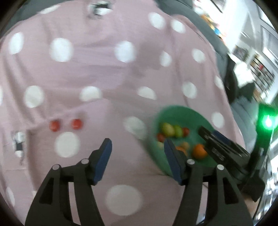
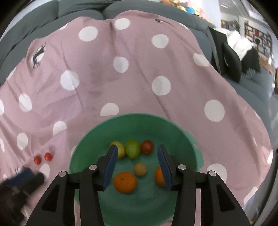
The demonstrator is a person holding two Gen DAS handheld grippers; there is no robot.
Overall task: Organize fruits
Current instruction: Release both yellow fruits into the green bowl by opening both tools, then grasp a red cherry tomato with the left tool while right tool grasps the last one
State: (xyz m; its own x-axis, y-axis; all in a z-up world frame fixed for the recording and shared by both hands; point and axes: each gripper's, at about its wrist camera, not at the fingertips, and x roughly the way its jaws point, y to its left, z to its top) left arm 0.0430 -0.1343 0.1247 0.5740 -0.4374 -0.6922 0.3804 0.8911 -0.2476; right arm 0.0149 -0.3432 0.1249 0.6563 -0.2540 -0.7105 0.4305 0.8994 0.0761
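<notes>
A green bowl point(image 2: 173, 126) sits on a pink polka-dot cloth and holds several fruits: two oranges point(image 2: 124, 182), a small tan fruit point(image 2: 139, 169), a yellow lemon point(image 2: 120, 149), a green fruit point(image 2: 132, 148) and a red tomato point(image 2: 147, 146). My right gripper point(image 2: 137, 166) is open and empty, hovering over the bowl. Two small red tomatoes point(image 1: 65, 124) lie on the cloth left of the bowl point(image 1: 182, 114); they also show in the right wrist view point(image 2: 43, 158). My left gripper point(image 1: 137, 160) is open and empty above the cloth, between tomatoes and bowl.
The pink cloth point(image 2: 139, 69) covers a grey sofa point(image 2: 78, 8). A dark chair point(image 2: 229, 59) and shelves stand at the far right. The left gripper's body point(image 2: 19, 184) shows at the lower left of the right wrist view.
</notes>
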